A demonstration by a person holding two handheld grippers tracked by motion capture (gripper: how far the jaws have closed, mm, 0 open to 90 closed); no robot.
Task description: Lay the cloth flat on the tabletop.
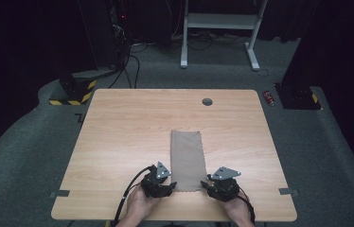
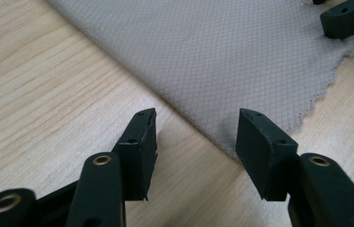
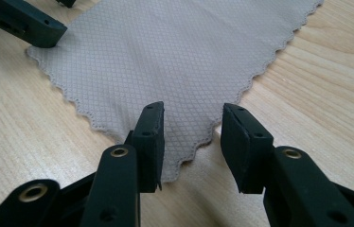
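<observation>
High view: a beige microfibre cloth (image 1: 188, 160) is lying flat on the wooden counter (image 1: 118, 127), folded into a narrow strip whose long axis is running away from the person. Its near short edge is sitting between the two tools, with the left gripper (image 1: 165, 185) at the cloth's near left corner and the right gripper (image 1: 210, 184) at its near right corner. Both are sitting about equally close to the cloth.

Left gripper view: the left gripper (image 2: 196, 135) is showing its jaws spread, nothing between the pads. The cloth (image 2: 213, 56) is lying just ahead; its straight folded side is crossing the gap, and one jaw is overlapping the corner. The fabric is showing a fine diamond weave and a scalloped hem along the near edge.

Right gripper view: the right gripper (image 3: 191, 137) is also holding its jaws spread, pinching nothing. The cloth (image 3: 175, 61) is pointing its scalloped corner straight into the gap, so a short push forward and a squeeze would likely be catching it. The cloth is looking thin, limp and smooth, without wrinkles.
</observation>
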